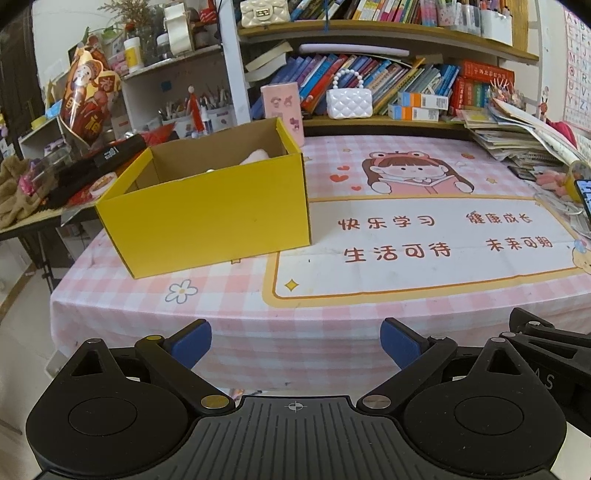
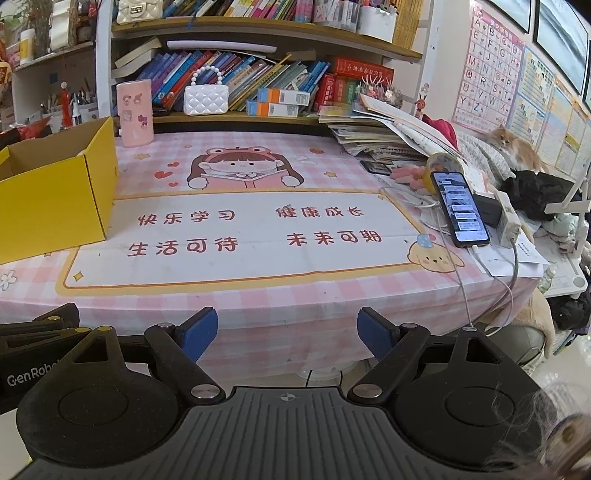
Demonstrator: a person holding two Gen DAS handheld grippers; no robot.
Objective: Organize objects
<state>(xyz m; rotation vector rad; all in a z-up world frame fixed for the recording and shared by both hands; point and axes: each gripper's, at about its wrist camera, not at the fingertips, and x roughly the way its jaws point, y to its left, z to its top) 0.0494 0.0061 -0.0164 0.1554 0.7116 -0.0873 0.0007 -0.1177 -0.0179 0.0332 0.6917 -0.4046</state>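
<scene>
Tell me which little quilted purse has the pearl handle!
The white purse on the lower shelf, beside the pink cup. Its handle is a loop of white beads. The cream purse on the top shelf has a gold clasp instead.

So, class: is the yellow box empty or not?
Not empty. The yellow box stands open-topped, and the left wrist view shows something pale pink inside by its far wall. What it is cannot be told.

**2 black handheld grippers with blue pads**

The left gripper [image 1: 295, 345] and right gripper [image 2: 286, 334] look alike: matte black plastic, a ribbed grey centre plate with a small crosshair mark, 2 round disc housings, triangular cut-outs, silver and brass pivot pins. Blue fingertips [image 2: 373, 332] are rough-textured. White "GenRobot" lettering marks one side.
</scene>
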